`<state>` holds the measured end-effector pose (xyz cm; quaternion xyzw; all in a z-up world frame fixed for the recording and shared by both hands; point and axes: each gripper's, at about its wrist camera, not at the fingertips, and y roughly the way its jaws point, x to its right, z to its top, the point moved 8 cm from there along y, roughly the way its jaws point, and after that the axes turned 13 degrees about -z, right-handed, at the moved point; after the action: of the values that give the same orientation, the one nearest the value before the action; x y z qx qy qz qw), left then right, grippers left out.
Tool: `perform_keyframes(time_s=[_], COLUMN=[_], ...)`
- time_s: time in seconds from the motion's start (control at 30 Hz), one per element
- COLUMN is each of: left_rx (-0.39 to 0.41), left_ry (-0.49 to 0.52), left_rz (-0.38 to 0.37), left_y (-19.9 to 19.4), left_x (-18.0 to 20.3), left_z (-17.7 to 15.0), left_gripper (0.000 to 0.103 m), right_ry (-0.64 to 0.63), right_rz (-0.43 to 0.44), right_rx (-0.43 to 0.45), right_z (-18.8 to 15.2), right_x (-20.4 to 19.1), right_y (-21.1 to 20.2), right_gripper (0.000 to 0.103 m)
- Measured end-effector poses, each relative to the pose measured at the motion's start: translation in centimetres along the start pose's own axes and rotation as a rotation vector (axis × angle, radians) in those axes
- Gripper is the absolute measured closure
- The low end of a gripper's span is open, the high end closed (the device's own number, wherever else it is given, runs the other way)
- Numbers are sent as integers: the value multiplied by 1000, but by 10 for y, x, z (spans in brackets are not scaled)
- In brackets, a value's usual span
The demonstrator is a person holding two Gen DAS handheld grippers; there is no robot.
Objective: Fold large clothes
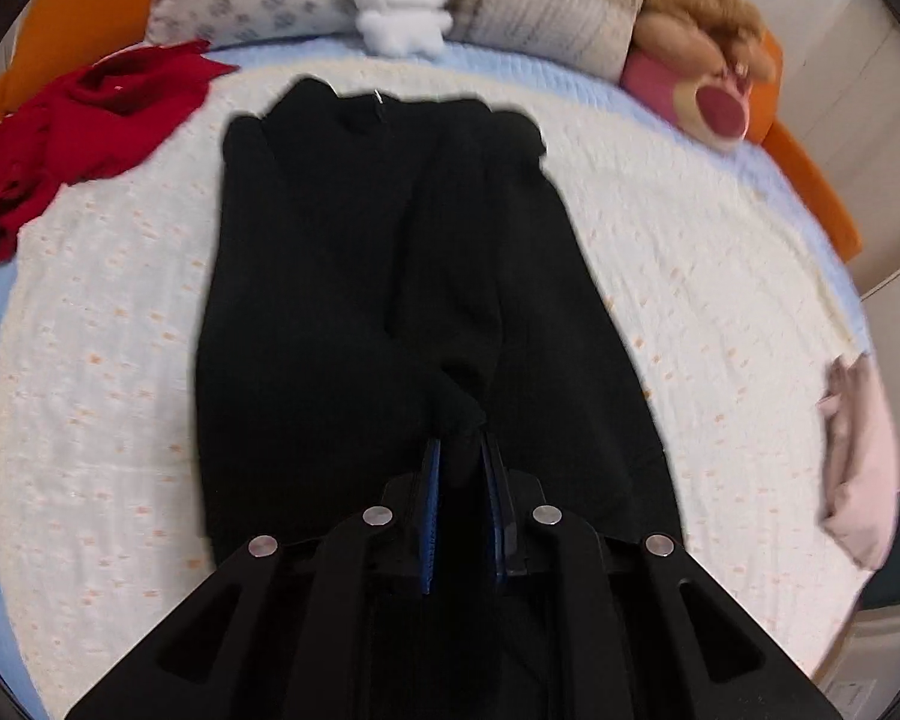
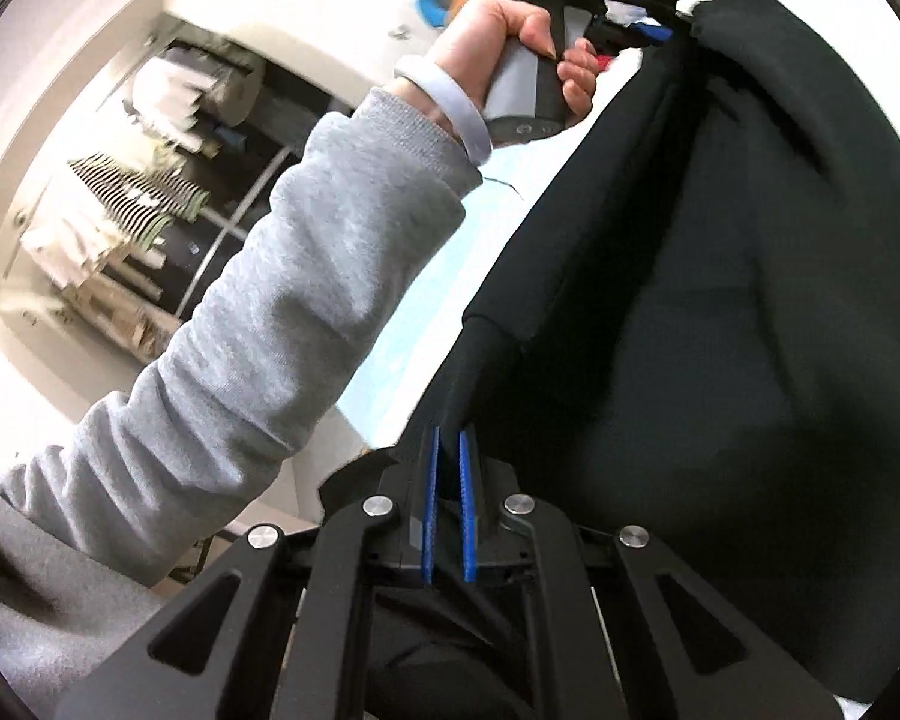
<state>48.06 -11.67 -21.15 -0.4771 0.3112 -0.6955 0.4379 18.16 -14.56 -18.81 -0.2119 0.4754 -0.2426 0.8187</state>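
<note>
Plainly soft, thick and floppy: black garment (image 1: pixel 354 276) spread flat on the quilted bedspread (image 1: pixel 102 372) ahead of the left gripper (image 1: pixel 462 450), collar at the far end, hem end nearest the jaws. Bunched black cloth pinched between the blue pads (image 1: pixel 431 498) of the left jaws, nearly pressed together on it. Seen from the right wrist, right gripper (image 2: pixel 448 450) likewise closed tight on a rolled edge of the same cloth, fabric rising away beyond the jaws toward the person's hand (image 2: pixel 510 42), which grips the other tool's handle. Probably light enough to lift but prone to sag and slide on itself, so no stiffness to rely on; likely to droop between the two holds. Best grip judged to be at corners or a doubled hem, several layers deep, not a single thin layer. Red garment (image 1: pixel 84 126) crumpled well off to the left of the left jaws, pink cloth (image 1: pixel 858 462) off to the right, untouched
</note>
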Motion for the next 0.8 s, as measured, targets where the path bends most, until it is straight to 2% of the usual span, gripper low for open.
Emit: perform_keyframes(time_s=[0.07, 0.17, 0.2, 0.23, 0.27, 0.3, 0.33, 0.37, 0.4, 0.47, 0.53, 0.6, 0.67, 0.7, 0.8], left_rx=[-9, 30, 32, 21, 10, 2, 1, 9, 19, 40, 75, 128, 169, 162, 96], left_ry=[30, 55, 59, 55, 48, 40, 35, 36, 41, 51, 73, 128, 176, 176, 137], left_rz=[46, 62, 55, 27, -1, -31, -75, -87, -100, -137, -143, -76, 18, 67, 92], left_y=[19, 24, 23, 19, 16, 11, 0, -8, -21, -46, -69, -89, -97, -95, -72], left_x=[-3, -2, 1, 4, 5, 8, 11, 13, 15, 19, 20, 17, 3, -7, -33], left_z=[-7, -10, -11, -13, -13, -15, -19, -20, -23, -28, -30, -26, -21, -21, -31], left_gripper=[81, 74, 67, 48, 36, 14, 10, 10, 10, 10, 10, 10, 10, 10, 14], right_ry=[29, 44, 40, 43, 36, 20, -15, -55, -103, -186, -254, -334, -384, -396, -416], right_rz=[-80, -242, -277, -278, -277, -289, -315, -351, -395, -436, -423, -440, -470, -483, -540], right_rx=[-24, -52, -67, -79, -85, -78, -57, -25, 19, 101, 163, 186, 164, 131, 21], right_z=[-5, -14, -17, -18, -18, -16, -13, -9, -4, 7, 19, 24, 27, 27, 17], right_x=[21, 49, 56, 57, 55, 52, 47, 42, 35, 16, -1, -8, -10, -3, 26], right_y=[1, 4, 4, 3, -2, -7, -15, -25, -38, -61, -69, -64, -41, -25, 19], right_gripper=[96, 94, 94, 90, 86, 71, 63, 46, 35, 35, 40, 57, 66, 72, 77])
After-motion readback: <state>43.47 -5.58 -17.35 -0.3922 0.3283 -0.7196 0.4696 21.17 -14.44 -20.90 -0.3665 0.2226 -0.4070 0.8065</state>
